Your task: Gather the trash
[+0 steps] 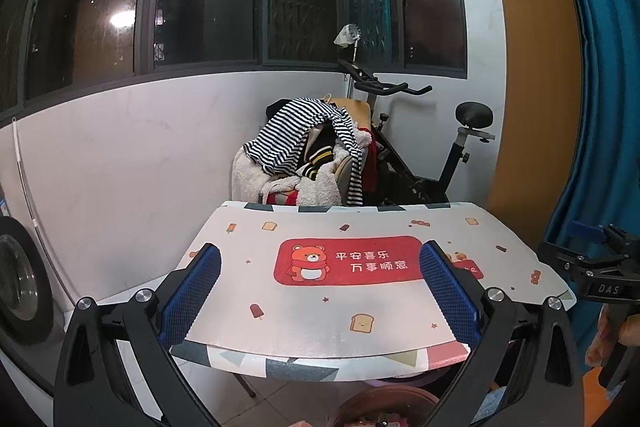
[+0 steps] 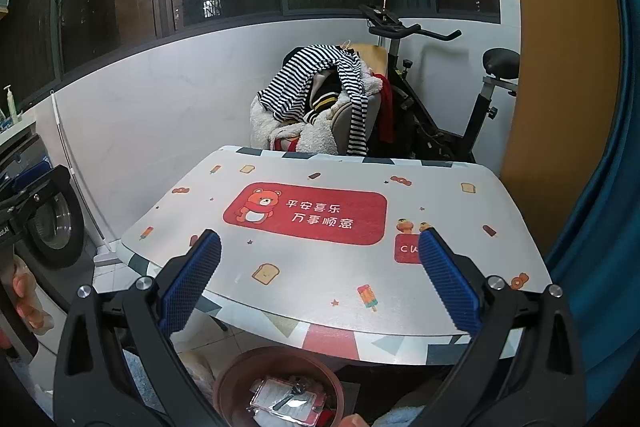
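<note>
Right wrist view: your right gripper (image 2: pixel 320 271) hovers over the near edge of the tabletop (image 2: pixel 440 195), its blue fingers (image 2: pixel 192 279) spread wide and holding nothing. Below that near edge, on the floor, stands a reddish-brown bin (image 2: pixel 228 383); inside it lie pieces of trash (image 2: pixel 288 399), among them clear wrappers and a red-edged packet. The tabletop itself shows only its printed mat with the red bear panel (image 2: pixel 306 213); no loose litter is visible on it. In the left wrist view your left gripper (image 1: pixel 320 287) is likewise wide apart and empty, held above the near edge of the tabletop (image 1: pixel 320 315), with the rim of the bin (image 1: pixel 384 399) just visible beneath. Collection therefore appears nearly or fully complete. To finish well, sweep both cameras along the far edge and both side edges, and over the floor around the bin, before you stop. Keep the fingers wide until a piece sits squarely between them, and release only when directly over the bin's mouth.
</note>
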`<move>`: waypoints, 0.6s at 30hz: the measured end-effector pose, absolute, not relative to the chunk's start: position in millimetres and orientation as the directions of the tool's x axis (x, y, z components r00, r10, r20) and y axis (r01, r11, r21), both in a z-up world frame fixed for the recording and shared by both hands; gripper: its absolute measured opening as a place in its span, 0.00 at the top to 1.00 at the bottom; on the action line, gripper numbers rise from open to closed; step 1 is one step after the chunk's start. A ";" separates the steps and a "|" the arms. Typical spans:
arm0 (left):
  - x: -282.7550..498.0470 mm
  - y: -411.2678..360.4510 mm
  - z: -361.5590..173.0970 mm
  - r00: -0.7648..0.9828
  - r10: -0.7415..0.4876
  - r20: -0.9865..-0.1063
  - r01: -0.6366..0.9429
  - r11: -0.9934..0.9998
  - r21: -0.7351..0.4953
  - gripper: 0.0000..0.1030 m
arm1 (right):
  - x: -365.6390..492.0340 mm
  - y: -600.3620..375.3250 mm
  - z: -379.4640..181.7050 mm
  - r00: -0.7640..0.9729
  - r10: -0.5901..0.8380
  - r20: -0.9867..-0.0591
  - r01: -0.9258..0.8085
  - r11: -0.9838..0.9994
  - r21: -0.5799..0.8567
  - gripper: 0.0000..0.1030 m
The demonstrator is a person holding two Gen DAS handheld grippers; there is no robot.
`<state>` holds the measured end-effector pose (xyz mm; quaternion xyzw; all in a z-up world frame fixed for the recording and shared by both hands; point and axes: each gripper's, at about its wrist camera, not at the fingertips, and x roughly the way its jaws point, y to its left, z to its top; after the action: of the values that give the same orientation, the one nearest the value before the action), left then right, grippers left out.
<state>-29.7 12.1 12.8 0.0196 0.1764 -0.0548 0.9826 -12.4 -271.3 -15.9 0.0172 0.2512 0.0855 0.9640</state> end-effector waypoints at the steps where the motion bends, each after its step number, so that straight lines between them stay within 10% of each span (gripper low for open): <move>1: -30.3 9.9 12.2 0.933 -0.099 -0.347 0.115 0.993 0.026 0.06 | -11.9 -271.6 -16.0 0.859 0.174 -0.481 -0.158 0.985 0.073 0.06; 18: -39.2 1.6 6.3 0.920 -0.137 -0.366 0.161 0.986 0.035 0.06 | -16.1 -269.2 -15.9 0.866 0.160 -0.474 -0.152 0.987 0.055 0.06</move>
<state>-39.2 1.6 6.3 0.0320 0.1846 -0.0760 0.9794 -16.1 -269.2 -15.9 0.0079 0.2461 0.0809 0.9658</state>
